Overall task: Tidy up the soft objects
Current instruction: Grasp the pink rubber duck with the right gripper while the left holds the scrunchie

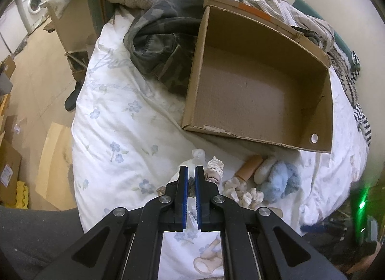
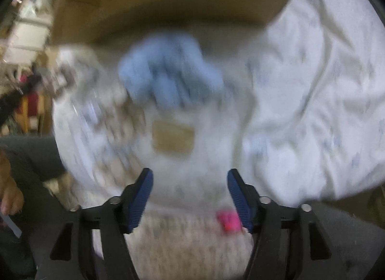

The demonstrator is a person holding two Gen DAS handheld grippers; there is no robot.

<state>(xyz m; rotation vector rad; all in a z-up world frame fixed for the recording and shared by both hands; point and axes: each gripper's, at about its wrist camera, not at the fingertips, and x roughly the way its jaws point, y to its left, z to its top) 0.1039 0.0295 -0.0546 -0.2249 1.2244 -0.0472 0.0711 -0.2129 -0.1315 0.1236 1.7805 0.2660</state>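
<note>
Blue fluffy sock (image 2: 168,73) dead ahead of right gripper (image 2: 190,179), fingers spread, empty; nearer than left gripper (image 1: 191,171), nearly clenched, empty.

Left wrist view looks down from high over the bed's near edge toward the open cardboard box (image 1: 259,92), while the blurred right wrist view sits lower and closer, facing what seems the same fluffy blue bundle (image 1: 280,181) (image 2: 168,73) and box wall

One cardboard box (image 1: 262,92), one fluffy blue toy (image 1: 280,181), one cardboard tube (image 1: 249,166) (smaller pale bits too jumbled to count).
</note>
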